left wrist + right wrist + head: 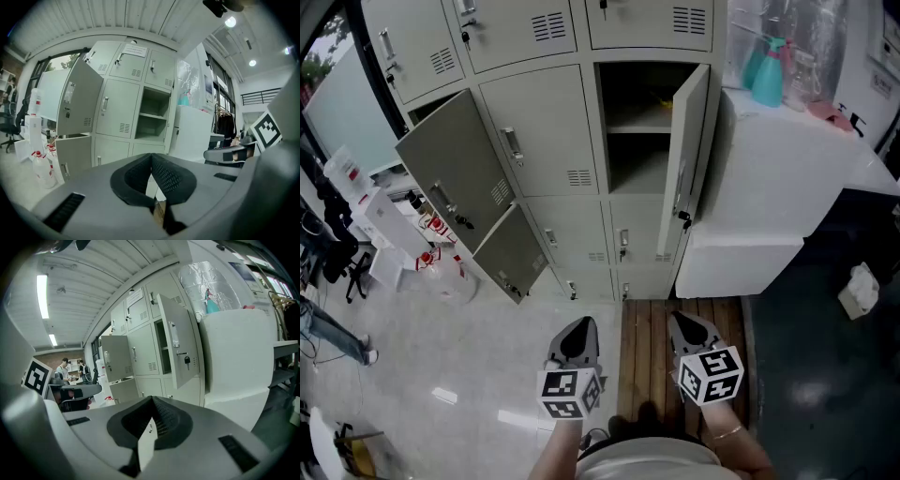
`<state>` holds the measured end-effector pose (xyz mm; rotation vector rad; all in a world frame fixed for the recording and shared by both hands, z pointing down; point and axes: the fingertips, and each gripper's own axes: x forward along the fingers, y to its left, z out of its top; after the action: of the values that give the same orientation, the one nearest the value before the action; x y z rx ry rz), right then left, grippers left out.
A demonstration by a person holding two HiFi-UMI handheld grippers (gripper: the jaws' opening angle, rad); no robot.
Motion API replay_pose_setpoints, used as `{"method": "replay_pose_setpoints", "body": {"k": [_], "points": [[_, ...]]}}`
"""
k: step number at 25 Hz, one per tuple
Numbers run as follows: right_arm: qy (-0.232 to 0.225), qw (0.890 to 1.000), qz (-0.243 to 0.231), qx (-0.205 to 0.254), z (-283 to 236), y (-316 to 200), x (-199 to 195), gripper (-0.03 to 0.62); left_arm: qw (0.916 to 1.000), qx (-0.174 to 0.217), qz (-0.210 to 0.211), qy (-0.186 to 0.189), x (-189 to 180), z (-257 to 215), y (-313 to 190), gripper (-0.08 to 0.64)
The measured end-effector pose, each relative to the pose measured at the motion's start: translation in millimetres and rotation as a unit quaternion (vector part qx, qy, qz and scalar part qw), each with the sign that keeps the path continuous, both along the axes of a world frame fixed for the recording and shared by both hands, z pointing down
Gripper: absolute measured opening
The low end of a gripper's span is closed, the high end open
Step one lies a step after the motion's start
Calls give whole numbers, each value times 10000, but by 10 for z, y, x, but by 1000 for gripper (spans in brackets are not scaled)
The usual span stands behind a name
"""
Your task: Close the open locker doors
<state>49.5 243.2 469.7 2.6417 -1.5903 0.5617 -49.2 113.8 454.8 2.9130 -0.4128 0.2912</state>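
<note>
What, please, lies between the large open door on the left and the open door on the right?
In the head view, one closed locker door sits between the large left open door and the right open door.

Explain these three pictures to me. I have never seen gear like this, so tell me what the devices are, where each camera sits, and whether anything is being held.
There is no robot here: a person holds a two-jaw tool in each hand. The head view comes from a camera on the person's head, looking steeply down. The left tool and right tool show at the bottom, each carrying a cube with square markers. The other two views come from cameras riding on the tools, looking along their jaws. Both tools have their jaws together and hold nothing. Ahead stand grey lockers with three doors open: an upper left door, a lower left door beneath it, and a right door. Beside the lockers is a white cabinet with a teal spray bottle on top.
</note>
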Motion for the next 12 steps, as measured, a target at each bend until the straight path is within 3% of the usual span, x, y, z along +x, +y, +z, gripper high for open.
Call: {"method": "replay_pose_setpoints", "body": {"k": [12], "points": [[99, 9993, -135, 333, -160, 117, 181, 5, 9999, 113, -92, 31, 176, -65, 125, 20]]}}
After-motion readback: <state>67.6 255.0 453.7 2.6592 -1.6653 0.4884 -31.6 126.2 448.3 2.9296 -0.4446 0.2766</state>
